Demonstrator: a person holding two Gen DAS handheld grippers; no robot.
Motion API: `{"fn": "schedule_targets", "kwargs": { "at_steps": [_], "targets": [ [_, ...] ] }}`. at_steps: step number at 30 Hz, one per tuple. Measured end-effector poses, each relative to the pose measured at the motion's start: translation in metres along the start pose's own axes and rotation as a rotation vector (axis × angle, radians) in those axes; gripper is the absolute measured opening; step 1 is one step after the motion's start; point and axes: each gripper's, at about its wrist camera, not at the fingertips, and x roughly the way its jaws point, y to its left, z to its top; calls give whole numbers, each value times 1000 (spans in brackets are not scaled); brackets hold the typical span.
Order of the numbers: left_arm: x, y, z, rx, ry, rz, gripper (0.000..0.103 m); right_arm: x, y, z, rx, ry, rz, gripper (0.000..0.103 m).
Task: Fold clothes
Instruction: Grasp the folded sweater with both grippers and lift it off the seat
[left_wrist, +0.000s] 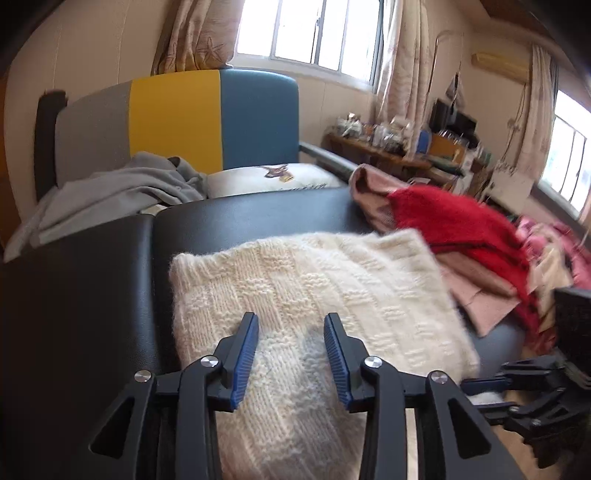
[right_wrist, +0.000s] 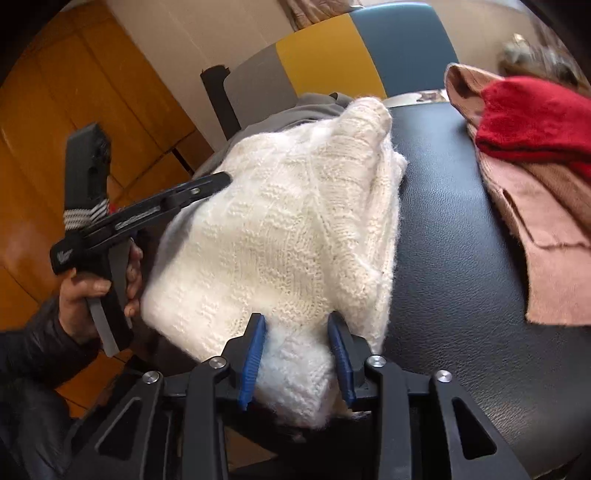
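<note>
No legible text, label, brand, number or sign appears in either view (a pale mark on the left gripper (right_wrist: 218, 181) body is too blurred to read).

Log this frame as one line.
stage: folding | item: cream knit sweater folded on black padded bench | left gripper: open over it | right gripper: astride near edge

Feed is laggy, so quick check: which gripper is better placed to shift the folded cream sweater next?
Right, probably. The right gripper has the cream sweater bunched between its pads; the left gripper stands open over it.
</note>
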Motion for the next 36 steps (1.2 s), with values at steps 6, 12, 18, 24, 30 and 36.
{"fn": "schedule_targets", "kwargs": {
  "at_steps": [6,12,18,24,30,36],
  "targets": [
    [-27,70,-3,-201,16,-150,59,-35,-5,28,86,-85,113,85],
    [-5,105,-22,-332,119,-359,67,-25,-37,60,138,-44,93,97],
    [23,103,-33,-328,155,-465,72,47,-59,72,208,137,127,98],
    [51,106,-32,-380,172,-561,89,80,-54,78,211,206,317,103],
    [61,87,-36,-320,177,-542,84,80,-49,74,178,207,324,103],
    [27,87,-50,-396,114,-509,54,86,-14,71,95,242,198,64]
  ]
}}
